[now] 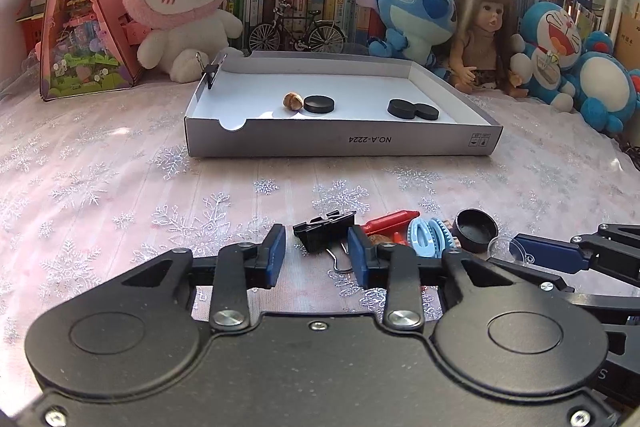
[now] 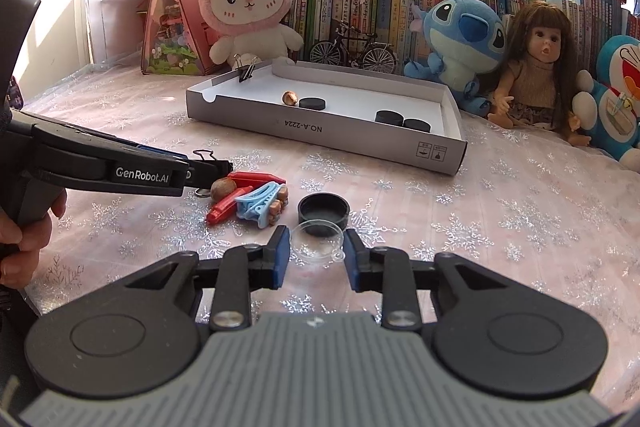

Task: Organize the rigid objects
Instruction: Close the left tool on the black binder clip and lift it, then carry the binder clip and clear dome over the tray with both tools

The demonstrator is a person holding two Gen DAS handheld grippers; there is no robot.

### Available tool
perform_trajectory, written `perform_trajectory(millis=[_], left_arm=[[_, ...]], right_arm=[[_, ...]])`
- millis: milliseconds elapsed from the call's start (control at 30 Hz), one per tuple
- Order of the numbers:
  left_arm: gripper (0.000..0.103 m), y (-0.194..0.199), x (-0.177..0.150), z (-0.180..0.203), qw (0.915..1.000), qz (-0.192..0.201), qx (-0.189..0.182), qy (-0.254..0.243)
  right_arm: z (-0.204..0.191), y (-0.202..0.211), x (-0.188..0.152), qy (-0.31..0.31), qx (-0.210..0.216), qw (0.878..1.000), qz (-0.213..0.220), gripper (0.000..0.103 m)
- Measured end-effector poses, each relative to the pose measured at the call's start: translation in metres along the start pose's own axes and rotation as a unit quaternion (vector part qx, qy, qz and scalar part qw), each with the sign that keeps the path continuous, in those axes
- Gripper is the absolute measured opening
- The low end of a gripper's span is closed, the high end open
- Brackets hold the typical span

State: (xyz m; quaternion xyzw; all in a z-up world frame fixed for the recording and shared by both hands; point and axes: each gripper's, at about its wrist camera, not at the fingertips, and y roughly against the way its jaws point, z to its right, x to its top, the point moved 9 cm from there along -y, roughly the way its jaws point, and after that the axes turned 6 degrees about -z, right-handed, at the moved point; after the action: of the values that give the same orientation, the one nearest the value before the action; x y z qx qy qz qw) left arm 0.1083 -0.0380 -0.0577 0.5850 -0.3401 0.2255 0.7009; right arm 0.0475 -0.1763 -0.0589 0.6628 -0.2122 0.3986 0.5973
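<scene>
A grey cardboard tray [image 1: 340,143] [image 2: 360,147] holds a walnut [image 1: 292,101] [image 2: 289,97], three black discs [image 1: 319,103] [image 2: 312,102] and a binder clip [image 1: 209,71] [image 2: 246,71] on its rim. My left gripper [image 1: 317,257] is open around a black binder clip [image 1: 324,231] on the table. Beside it lie a red clip [image 1: 390,221] [image 2: 240,195], a blue claw clip [image 1: 430,237] [image 2: 260,205], a nut [image 2: 223,187] and a black cap [image 1: 477,229] [image 2: 323,213]. My right gripper [image 2: 316,253] is open around a clear plastic lid [image 2: 318,241] [image 1: 506,249].
Plush toys, a doll [image 2: 536,67], a model bicycle [image 1: 298,31] and a pink house box [image 1: 80,27] line the back before a row of books. The table has a pink snowflake cloth [image 1: 120,187].
</scene>
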Motion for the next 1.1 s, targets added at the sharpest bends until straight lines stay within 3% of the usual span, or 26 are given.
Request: perform_trajectory(millis=[533,767,1100], left_arm=[[0.044,0.0,-0.001,-0.042,0.9977,-0.006,0.067,0.006],[0.052,0.007,-0.001,-0.023,0.9995,-0.013,0.023,0.016],[0.05,-0.012,0.01,-0.006,0.9982,-0.009,0.031,0.05]], right_arm=[[0.005,-0.001,-0.001,-0.01,-0.006,1.0,-0.001,0.037],[0.004,-0.001,-0.001,-0.012,-0.006,1.0,0.0,0.037],[0.005,-0.001,-0.001,-0.015,-0.007,1.0,0.0,0.037]])
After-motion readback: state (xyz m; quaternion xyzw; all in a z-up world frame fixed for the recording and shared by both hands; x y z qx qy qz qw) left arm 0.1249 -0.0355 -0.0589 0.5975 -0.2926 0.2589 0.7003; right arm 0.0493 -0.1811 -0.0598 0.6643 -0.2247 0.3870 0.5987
